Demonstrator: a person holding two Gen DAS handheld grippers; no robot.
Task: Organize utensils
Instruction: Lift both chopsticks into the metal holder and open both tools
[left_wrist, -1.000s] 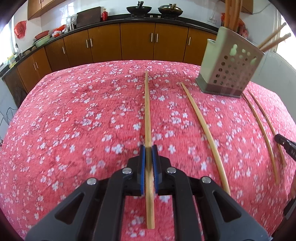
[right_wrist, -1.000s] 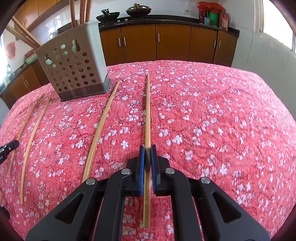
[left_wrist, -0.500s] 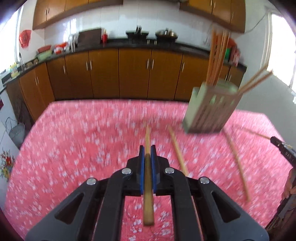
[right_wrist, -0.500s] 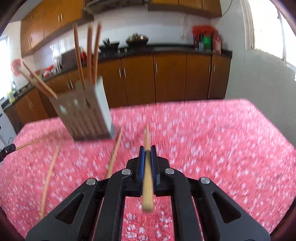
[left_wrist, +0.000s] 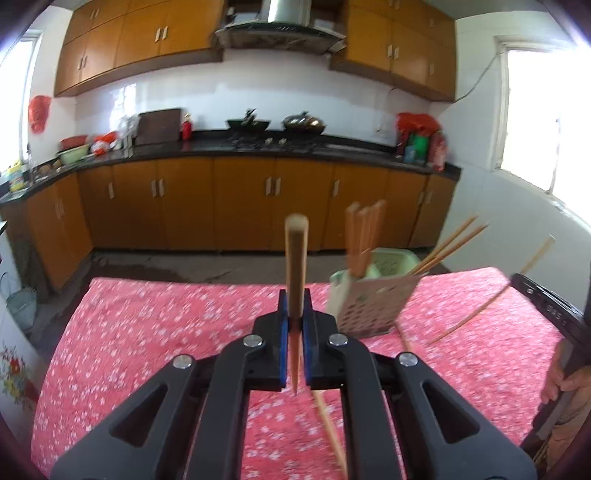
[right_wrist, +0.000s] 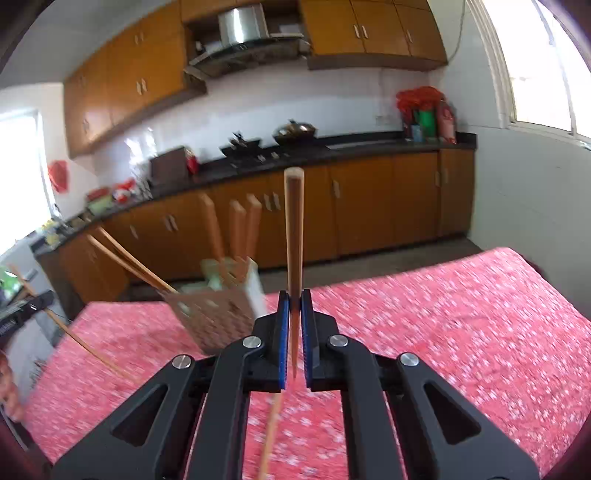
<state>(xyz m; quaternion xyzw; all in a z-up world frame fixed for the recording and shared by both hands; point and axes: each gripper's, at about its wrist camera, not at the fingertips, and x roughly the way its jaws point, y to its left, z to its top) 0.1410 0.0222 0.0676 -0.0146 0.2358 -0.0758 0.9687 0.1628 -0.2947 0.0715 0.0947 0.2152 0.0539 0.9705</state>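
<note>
The left tongs (left_wrist: 294, 325) were clenched on a chopstick (left_wrist: 295, 266), its blunt end raised toward the far cabinets and its tip pointing back between the blue pads (left_wrist: 283, 332). They hung above the counter (left_wrist: 155, 332), which was covered in a red flowered cloth. Just right of them stood the perforated utensil holder (left_wrist: 373, 306), tilted in this view, with three chopsticks upright in its far compartment and two more leaning out to the right. One loose chopstick (left_wrist: 330, 432) lay on the cloth near the left tongs, partly hidden by them. Further right, the right tongs (right_wrist: 293, 325) were clenched on a second chopstick (right_wrist: 294, 236), likewise lifted off the cloth with its blunt end up and far. In the right wrist view the holder sat just left of those tongs, and another loose chopstick (right_wrist: 271, 432) showed on the cloth beneath them. Both views were blurred, so finer detail could not be made out.
</note>
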